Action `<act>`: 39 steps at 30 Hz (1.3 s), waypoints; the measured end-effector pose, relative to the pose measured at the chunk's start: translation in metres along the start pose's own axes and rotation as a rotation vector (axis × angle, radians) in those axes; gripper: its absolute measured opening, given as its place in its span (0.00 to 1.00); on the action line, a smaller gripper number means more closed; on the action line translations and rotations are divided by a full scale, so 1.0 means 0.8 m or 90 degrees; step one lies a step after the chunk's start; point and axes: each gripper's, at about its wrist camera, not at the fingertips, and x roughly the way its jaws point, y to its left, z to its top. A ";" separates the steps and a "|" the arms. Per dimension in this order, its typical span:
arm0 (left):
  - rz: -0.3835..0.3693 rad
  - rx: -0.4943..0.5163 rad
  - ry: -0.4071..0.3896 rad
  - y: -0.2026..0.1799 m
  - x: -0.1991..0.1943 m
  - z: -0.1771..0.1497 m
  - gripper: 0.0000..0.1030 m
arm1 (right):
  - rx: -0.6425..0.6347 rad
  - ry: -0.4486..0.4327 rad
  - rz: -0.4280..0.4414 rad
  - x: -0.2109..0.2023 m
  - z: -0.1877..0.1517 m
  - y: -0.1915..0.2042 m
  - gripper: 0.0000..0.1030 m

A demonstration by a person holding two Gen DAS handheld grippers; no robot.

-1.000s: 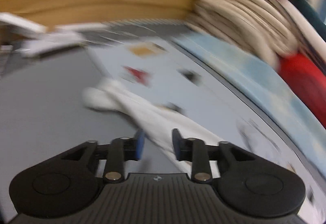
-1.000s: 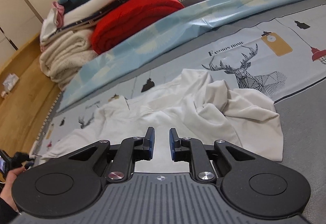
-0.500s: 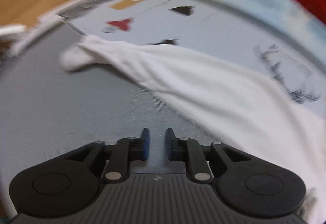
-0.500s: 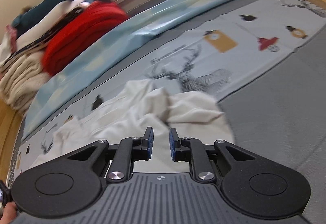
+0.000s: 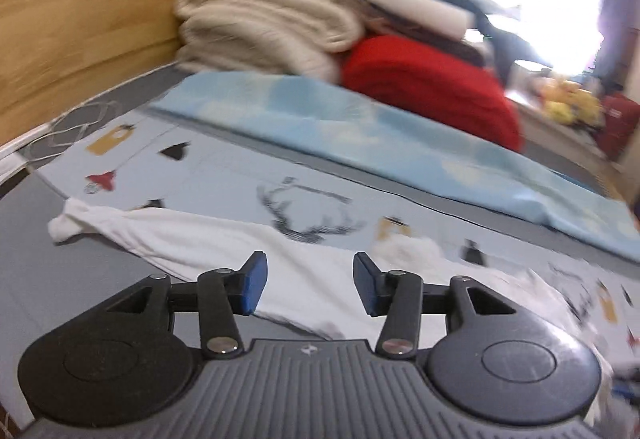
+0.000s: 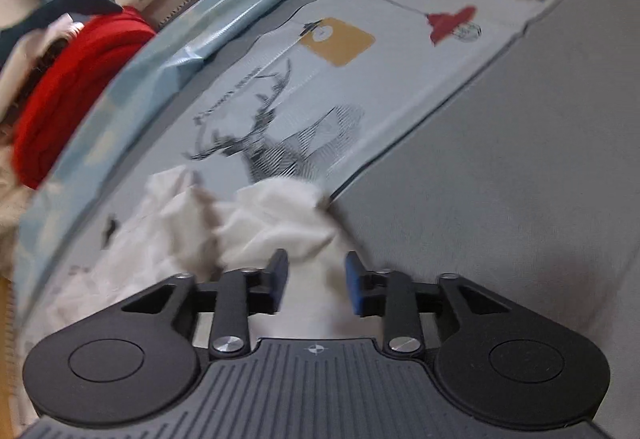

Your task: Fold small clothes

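Left wrist view: left tool (image 5: pixel 306 281) opening, empty, over stretched white garment (image 5: pixel 224 243); right tool (image 6: pixel 316 281) opening above bunched end, likely regripping.

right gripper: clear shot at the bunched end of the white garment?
Probably yes. The right gripper points down at the white garment, its fingers opening with cloth showing in the gap and nothing pinched. Nothing lies between them and the bunched end; only the grey mat sits beside it.
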 end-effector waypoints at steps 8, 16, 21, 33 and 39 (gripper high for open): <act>0.028 0.093 0.059 -0.045 0.048 -0.072 0.36 | 0.005 0.010 0.045 0.052 0.022 -0.005 0.37; 0.050 0.088 0.061 -0.076 0.065 -0.054 0.36 | -0.103 -0.057 0.089 0.044 0.060 0.008 0.08; 0.024 0.098 0.074 -0.105 0.062 -0.051 0.36 | 0.031 -0.314 0.061 -0.046 0.125 -0.082 0.05; -0.001 0.119 0.107 -0.145 0.080 -0.060 0.36 | 0.203 -0.271 -0.149 -0.019 0.140 -0.273 0.03; -0.003 0.129 0.114 -0.155 0.081 -0.064 0.36 | 0.191 -0.312 -0.122 -0.027 0.161 -0.271 0.03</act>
